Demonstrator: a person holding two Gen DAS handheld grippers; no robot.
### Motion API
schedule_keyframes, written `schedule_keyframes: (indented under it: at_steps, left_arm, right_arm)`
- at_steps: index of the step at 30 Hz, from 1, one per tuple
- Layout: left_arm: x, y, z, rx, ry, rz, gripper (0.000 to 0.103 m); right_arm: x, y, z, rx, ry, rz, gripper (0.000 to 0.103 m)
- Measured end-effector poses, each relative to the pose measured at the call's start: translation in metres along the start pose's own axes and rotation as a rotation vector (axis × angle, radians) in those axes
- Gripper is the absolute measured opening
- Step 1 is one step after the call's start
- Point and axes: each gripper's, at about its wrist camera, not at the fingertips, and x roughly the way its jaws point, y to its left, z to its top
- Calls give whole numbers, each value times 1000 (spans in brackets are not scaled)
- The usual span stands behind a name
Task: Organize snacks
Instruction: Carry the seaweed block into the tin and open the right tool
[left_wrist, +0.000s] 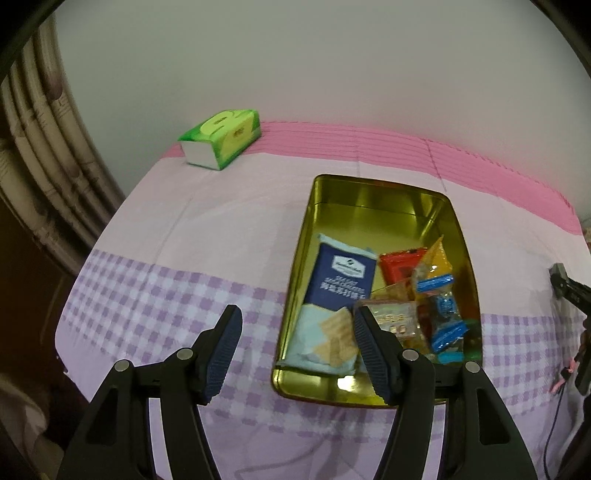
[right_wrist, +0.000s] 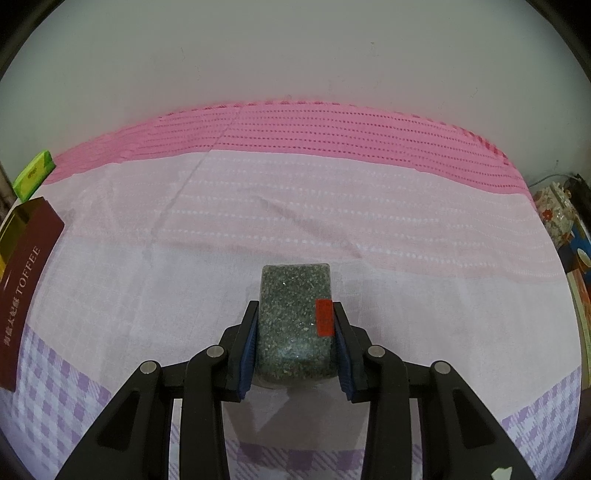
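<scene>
Lying at the far left of the cloth-covered bench (left_wrist: 221, 229) is a green tissue pack (left_wrist: 221, 138), close to the pink band along the back edge. Nearer the camera, the left gripper (left_wrist: 293, 332) hangs with its jaws well apart and nothing between them; one pad is over the checked cloth, the other over the near end of the gold tin (left_wrist: 373, 206). The tin sits open, right of centre in the left wrist view, its far half bare. Its near half holds a navy cracker pack (left_wrist: 341, 280) on the left, a red packet (left_wrist: 397, 266) and an orange one (left_wrist: 436, 262) to the right, and blue-wrapped sweets (left_wrist: 445, 314) by the right wall. In the right wrist view, the tin's dark red side, lettered TOFFEE, shows at the left border. Well to its right, the right gripper (right_wrist: 294, 332) is closed on a dark speckled block (right_wrist: 295, 314) with a red label, its pads pressing both sides, the block just above the cloth.
</scene>
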Motion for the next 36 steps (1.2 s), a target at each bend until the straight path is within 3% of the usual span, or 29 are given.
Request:
schedule_keyframes:
  at_steps: [8,12,19,30,36]
  left_arm:
    - [2,17,-3,-43,-1,11,65]
    - [3,26,-3,-61,-5,17,67]
    - [7,36,-3,-93,10,18,69]
    - [1,46,-5,-122,8,53,70]
    - [-4,57,-9,-142,0,74,70]
  right_arm:
    - [-4,12,-2,22,8,-70,33]
    - [-18,26,-2,25,-4,-53,33]
    - [-54,82,4,-33,-25,83,33]
    - [-102,220,3,-213,-37,355,33]
    - [-103,273,-3,-282,-6,418,33]
